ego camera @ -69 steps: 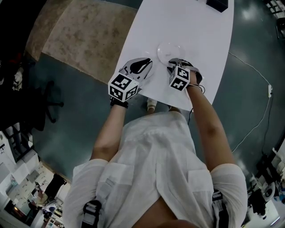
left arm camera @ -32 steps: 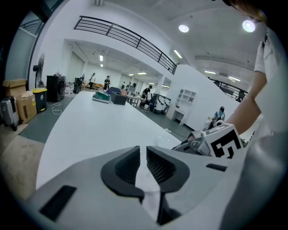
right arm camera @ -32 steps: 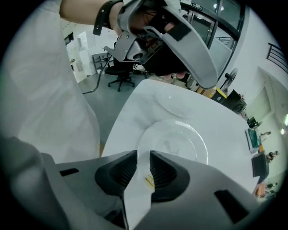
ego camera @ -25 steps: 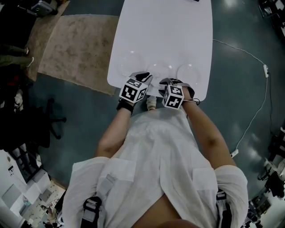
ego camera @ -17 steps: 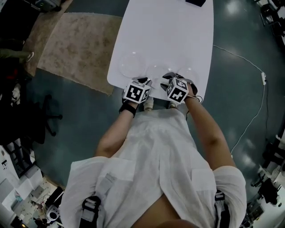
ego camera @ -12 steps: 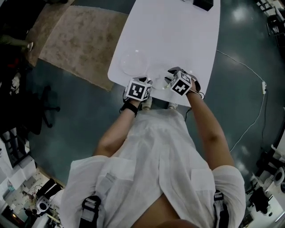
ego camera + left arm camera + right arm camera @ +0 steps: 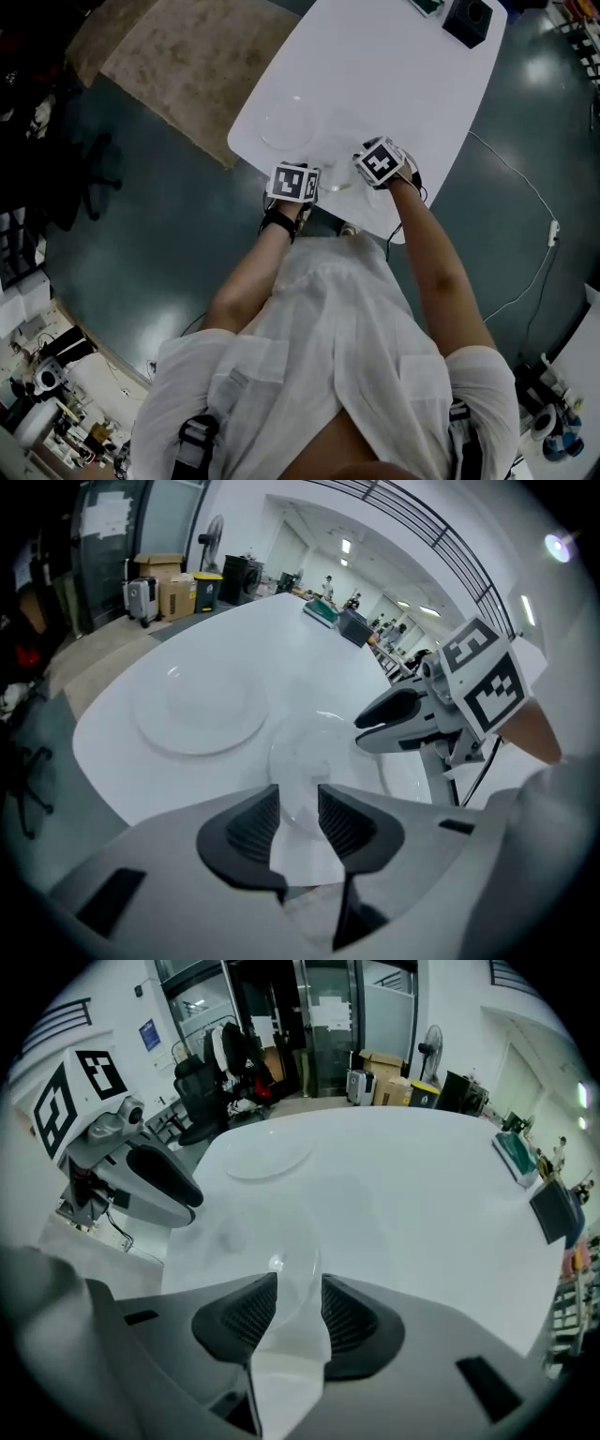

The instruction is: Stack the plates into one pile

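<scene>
A white table [image 7: 394, 75] is seen from above, and a person is stood at its near edge. The left gripper [image 7: 298, 806] is pointed steeply down over that edge. Its jaws are apart and have just been opening. The near rim of the middle plate [image 7: 319, 752] is seen in the gap between them, with no pad pressed on it. This plate is laid flat on the table, close to the near edge. A second plate [image 7: 200, 710] is laid flat beside it, toward the table's left edge. Their rims are close, but it cannot be told whether they touch.

The right gripper [image 7: 300, 1299] is held just beside the left one, over the same near edge and likewise pointed steeply down. Its jaws are clamped on the rim of a third plate [image 7: 296, 1274], a clear one. It is seen nearly edge-on between the pads, tilted rather than flat. Whether it overlaps the middle plate cannot be told.

A black box [image 7: 467, 19] is set at the table's far right corner, well apart from the plates. A brown rug [image 7: 187, 56] is spread on the floor beyond the left edge.
</scene>
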A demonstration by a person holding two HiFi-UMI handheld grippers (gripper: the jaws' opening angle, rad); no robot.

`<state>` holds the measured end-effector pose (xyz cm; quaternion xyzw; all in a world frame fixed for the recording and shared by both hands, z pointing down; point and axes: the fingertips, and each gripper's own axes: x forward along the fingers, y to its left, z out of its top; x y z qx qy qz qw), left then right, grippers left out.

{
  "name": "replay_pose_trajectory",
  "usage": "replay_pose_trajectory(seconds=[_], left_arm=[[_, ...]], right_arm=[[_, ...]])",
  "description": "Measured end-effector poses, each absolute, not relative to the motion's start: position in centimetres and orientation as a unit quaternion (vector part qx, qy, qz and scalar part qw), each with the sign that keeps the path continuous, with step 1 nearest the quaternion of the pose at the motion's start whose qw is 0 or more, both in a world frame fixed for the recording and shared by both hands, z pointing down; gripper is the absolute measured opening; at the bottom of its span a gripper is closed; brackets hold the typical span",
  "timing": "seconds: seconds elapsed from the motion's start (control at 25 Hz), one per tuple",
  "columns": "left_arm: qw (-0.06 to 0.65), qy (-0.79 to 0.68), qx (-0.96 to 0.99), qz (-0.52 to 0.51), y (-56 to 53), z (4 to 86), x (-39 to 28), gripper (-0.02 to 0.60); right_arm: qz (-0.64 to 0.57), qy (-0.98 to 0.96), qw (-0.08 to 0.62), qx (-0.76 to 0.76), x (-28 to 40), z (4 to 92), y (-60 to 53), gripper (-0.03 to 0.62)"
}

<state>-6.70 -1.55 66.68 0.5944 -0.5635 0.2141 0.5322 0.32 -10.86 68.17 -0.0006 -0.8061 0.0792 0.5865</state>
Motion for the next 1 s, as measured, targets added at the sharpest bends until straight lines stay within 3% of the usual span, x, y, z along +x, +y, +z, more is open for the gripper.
replay_pose_trajectory(seconds=[0.12, 0.36, 0.52, 1.0], left_arm=[[0.548, -0.576, 0.572, 0.202, -1.5, 67.4, -6.6, 0.164], [0.566, -0.598, 0.535, 0.189, -1.7, 68.4, -6.8, 0.166], [0.566, -0.611, 0.516, 0.201, -1.5, 68.9, -7.1, 0.115], [0.572, -0.614, 0.499, 0.217, -1.2, 68.8, -8.2, 0.106]], right_arm=[[0.104, -0.800, 0.591, -0.003, 0.4, 68.6, -11.0, 0.166], [0.120, -0.800, 0.588, -0.020, -0.1, 68.5, -10.7, 0.155], [0.141, -0.798, 0.586, -0.023, -0.1, 68.7, -10.5, 0.141], [0.219, -0.779, 0.588, 0.016, -0.5, 68.7, -10.2, 0.104]])
